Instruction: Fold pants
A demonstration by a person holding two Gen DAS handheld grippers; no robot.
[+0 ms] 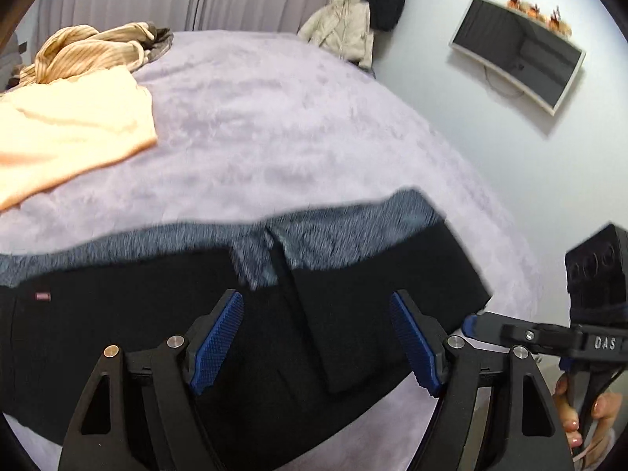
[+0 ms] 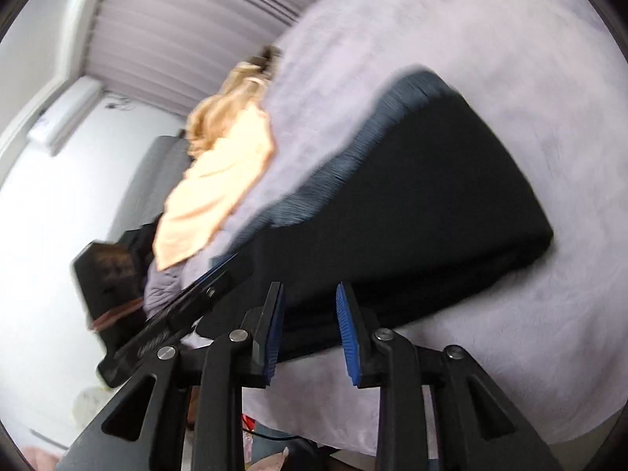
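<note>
Pants: the black pants (image 1: 219,314) lay folded flat on the bed (image 1: 294,125), with a grey ribbed waistband (image 1: 345,231) along their far edge.
Left hand-held gripper: the left hand-held gripper (image 1: 316,339) hovered over the pants with its blue pads (image 1: 218,341) well apart and nothing held between them.
Right hand-held gripper: the right hand-held gripper (image 2: 310,333) stood at the near edge of the pants, its jaws parted by a narrow gap; the pads (image 2: 347,337) pressed on no cloth.
Peach cloth: a peach cloth (image 1: 74,133) lay on the bed, well beyond the pants.
Striped garment: a beige striped garment (image 1: 90,49) lay crumpled just behind the peach cloth.
Wall: a dark screen (image 1: 518,53) hung on the wall beyond the bed.
</note>
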